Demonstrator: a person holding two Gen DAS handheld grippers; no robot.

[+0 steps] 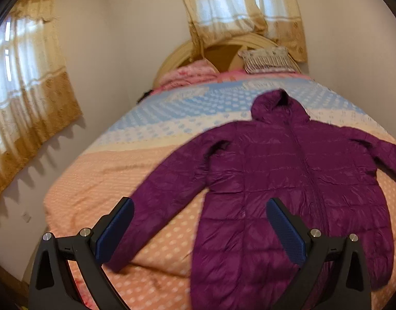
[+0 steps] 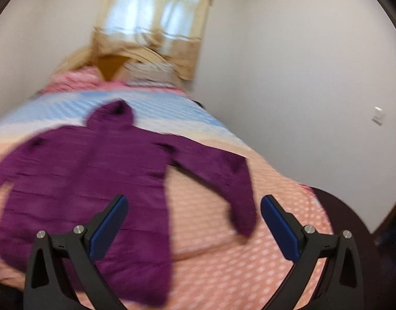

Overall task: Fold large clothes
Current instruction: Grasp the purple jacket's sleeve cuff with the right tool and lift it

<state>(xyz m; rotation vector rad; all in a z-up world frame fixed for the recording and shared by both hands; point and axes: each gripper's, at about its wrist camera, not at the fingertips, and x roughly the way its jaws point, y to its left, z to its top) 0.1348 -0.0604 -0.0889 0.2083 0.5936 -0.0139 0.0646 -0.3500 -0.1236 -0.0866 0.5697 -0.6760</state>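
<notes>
The bed carries a purple jacket spread flat, face up, hood toward the headboard, hem at the foot edge, sleeves angled outward. Two pillows lie at the head. Left gripper and right gripper hover above it, both spread wide, grasping nothing
</notes>
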